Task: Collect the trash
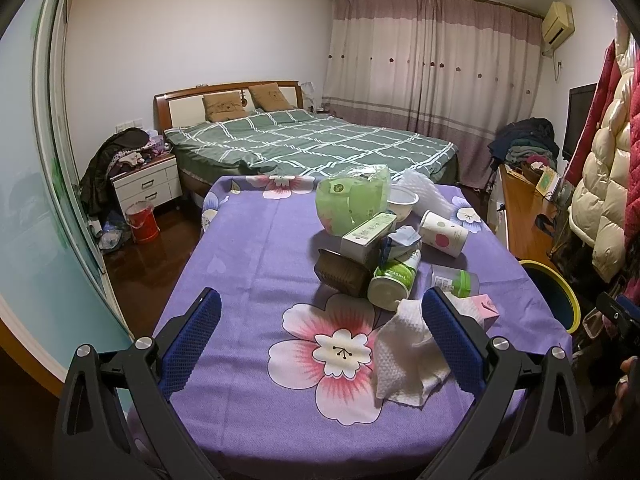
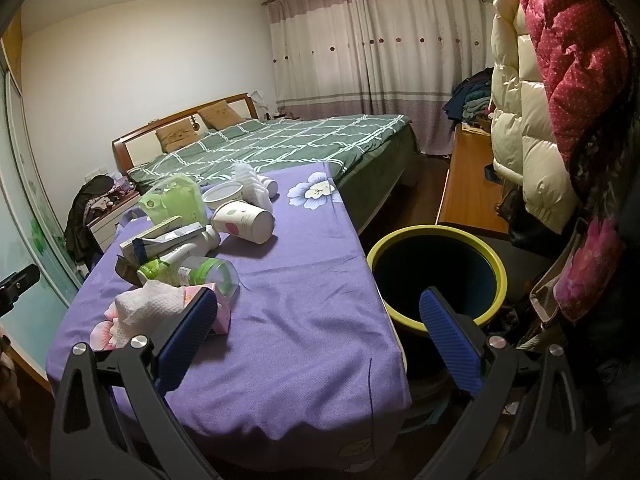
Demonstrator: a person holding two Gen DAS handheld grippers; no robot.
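Observation:
A heap of trash lies on the purple flowered tablecloth (image 1: 256,264): a crumpled white paper towel (image 1: 408,352), a pink carton (image 1: 482,310), a clear bottle with a green cap (image 1: 456,280), a green-and-white bottle (image 1: 394,278), a brown box (image 1: 340,274), a paper cup (image 1: 442,233), a green plastic bag (image 1: 352,196). My left gripper (image 1: 320,316) is open and empty above the cloth, with the towel by its right finger. My right gripper (image 2: 318,312) is open and empty over the table's right edge, beside a dark bin with a yellow rim (image 2: 436,276).
A bed with a green checked cover (image 1: 316,140) stands behind the table. A white nightstand (image 1: 146,184) and red bucket (image 1: 142,222) are at the left. Hanging coats (image 2: 556,92) and a wooden sideboard (image 2: 468,192) crowd the right side by the bin.

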